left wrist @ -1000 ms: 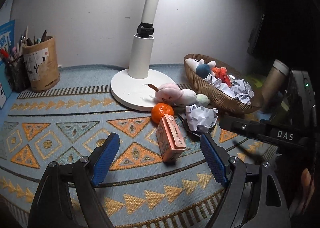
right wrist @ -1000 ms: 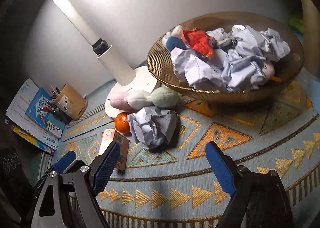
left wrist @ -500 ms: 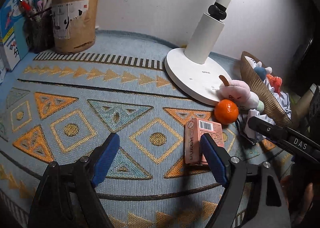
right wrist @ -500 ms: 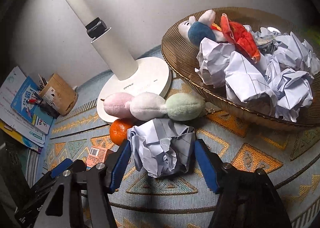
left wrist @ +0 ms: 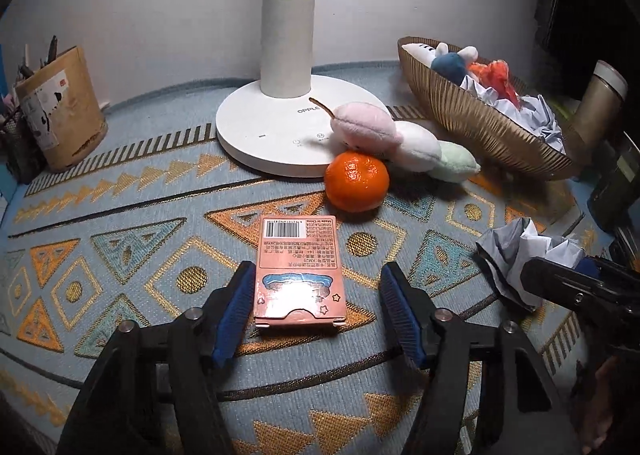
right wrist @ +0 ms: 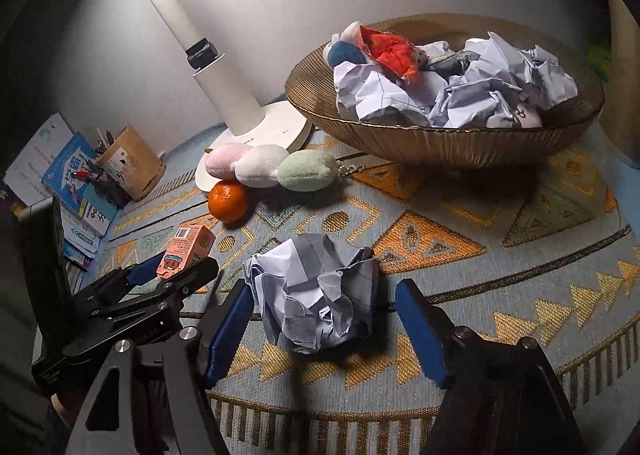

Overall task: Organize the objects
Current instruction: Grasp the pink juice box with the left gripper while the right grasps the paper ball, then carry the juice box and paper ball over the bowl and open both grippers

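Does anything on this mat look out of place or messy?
A crumpled paper ball lies loose on the mat, though similar ones fill the bowl. A tangerine and a pink box are also strewn about.

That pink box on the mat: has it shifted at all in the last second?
Yes. The pink box stood on its narrow side near the orange; now it lies flat, barcode up, a little farther from it.

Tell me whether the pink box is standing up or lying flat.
Lying flat: the pink box rests on its broad side on the mat, barcode face up.
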Motion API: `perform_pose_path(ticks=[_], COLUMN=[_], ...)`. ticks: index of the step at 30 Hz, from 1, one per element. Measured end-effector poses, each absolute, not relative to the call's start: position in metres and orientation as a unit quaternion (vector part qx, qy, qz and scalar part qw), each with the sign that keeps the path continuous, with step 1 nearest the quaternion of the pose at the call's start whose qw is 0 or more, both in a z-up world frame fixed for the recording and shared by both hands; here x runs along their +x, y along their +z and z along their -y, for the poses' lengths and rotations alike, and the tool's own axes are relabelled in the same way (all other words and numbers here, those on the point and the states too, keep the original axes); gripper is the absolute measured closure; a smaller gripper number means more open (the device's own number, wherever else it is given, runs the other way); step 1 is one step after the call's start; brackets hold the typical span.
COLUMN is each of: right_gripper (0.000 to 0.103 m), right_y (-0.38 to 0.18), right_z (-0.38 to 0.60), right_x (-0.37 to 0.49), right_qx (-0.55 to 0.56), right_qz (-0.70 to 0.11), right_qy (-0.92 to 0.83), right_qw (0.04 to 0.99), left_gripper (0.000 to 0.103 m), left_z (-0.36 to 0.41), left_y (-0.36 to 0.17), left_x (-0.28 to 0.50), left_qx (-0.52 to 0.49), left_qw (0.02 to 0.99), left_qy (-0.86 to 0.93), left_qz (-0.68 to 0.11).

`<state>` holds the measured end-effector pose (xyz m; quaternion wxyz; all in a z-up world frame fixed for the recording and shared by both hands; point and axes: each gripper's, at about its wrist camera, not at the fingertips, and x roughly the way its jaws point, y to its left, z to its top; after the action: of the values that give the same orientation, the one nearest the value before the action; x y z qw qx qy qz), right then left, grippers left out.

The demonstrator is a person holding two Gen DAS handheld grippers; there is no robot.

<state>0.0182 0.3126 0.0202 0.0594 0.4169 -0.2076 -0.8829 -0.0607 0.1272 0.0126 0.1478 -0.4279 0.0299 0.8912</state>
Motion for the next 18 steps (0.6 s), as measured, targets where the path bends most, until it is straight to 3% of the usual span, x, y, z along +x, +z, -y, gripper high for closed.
perform_pose_path(ticks=[2, 5, 9, 14, 16, 18], right_gripper=[0.029, 0.014, 0.014, 0.014, 0.019, 0.032], right_y=[0.019, 0.019, 0.022, 0.024, 0.023, 0.02], right_z=[-0.32, -0.322, -0.304, -0.276, -0.268, -0.264], right_x=[0.022, 0.024, 0.02, 0.016, 0.016, 0.015], right_qx=[0.41, 0.407, 0.41, 0.412, 0.411, 0.414], right_qz=[0.229, 0.225, 0.18, 0.099, 0.071, 0.052], right_qy=[-0.881, -0.885, -0.894, -0.906, -0.909, -0.908], right_qw=[0.059, 0.028, 0.026, 0.007, -0.012, -0.025], left_gripper=[0.066, 0.066, 0.066, 0.066, 0.066, 0.066], left_z=[-0.121, -0.104, -0.087, -0.091, -0.095, -0.093], left_y=[0.015, 0.018, 0.02, 0.023, 0.023, 0.021], left_x=[-0.06, -0.059, -0.061, -0.057, -0.056, -0.058], left_qx=[-0.425, -0.42, -0.413, -0.403, -0.402, -0.405], left_qw=[0.153, 0.155, 0.158, 0.162, 0.163, 0.163], left_qy=[0.892, 0.894, 0.893, 0.898, 0.899, 0.897], left_qz=[-0.016, 0.027, 0.079, 0.066, 0.06, 0.065])
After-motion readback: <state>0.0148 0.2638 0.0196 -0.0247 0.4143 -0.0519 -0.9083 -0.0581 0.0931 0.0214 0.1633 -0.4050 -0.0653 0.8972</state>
